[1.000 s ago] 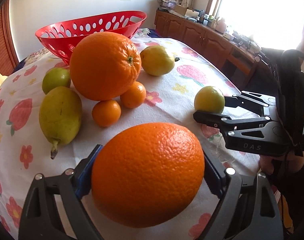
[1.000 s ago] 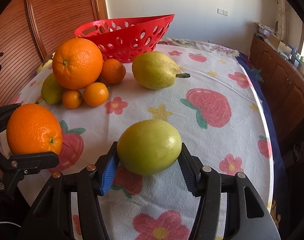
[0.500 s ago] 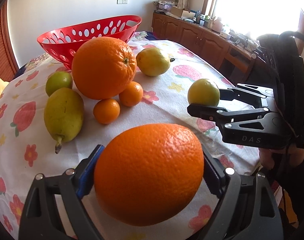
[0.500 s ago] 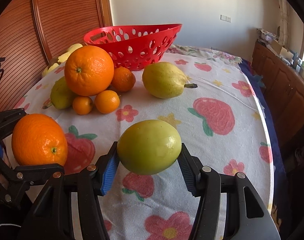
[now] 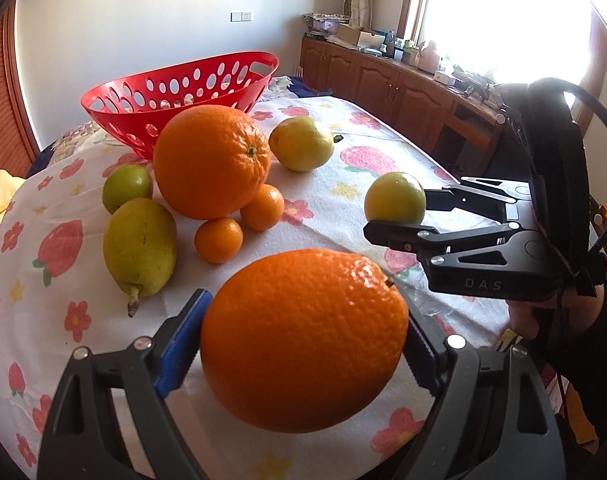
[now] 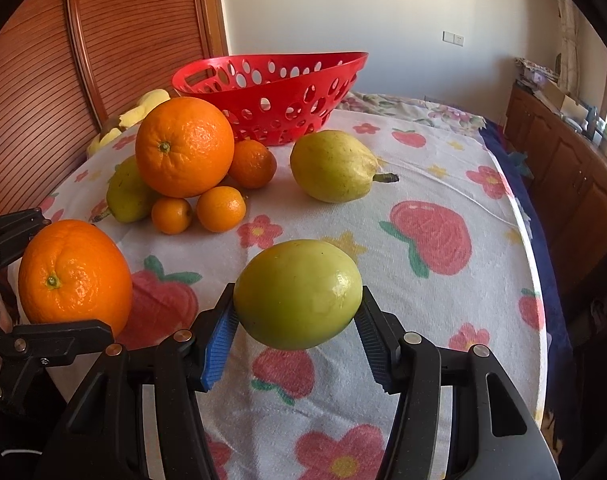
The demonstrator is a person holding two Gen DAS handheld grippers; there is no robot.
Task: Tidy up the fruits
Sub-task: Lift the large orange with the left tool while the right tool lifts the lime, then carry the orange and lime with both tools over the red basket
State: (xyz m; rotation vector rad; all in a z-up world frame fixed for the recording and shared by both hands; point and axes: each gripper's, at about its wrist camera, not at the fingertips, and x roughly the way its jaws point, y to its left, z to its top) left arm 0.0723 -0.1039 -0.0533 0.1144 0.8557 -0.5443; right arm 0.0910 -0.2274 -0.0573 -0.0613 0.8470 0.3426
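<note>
We see the basket (image 6: 271, 92) at the far end of the bench (image 6: 443, 184). Before it a big orange (image 6: 184, 146) rests on smaller fruit, with a pear (image 6: 333, 166) to its right. Nearer us, the left tool (image 5: 303, 340) holds an orange (image 5: 303, 338) and the right tool (image 6: 297, 294) a round fruit (image 6: 297, 294), both above the bench.

My left gripper (image 5: 303, 340) sits low and near, its two fingers clamped on the sides of an orange (image 5: 303, 340) and lifted off the cloth. My right gripper (image 6: 297, 294) is level beside it, to the right, fingers pressed on a green fruit (image 6: 297, 294), also held up. My right hand (image 5: 543, 312) grips the handle behind it.
</note>
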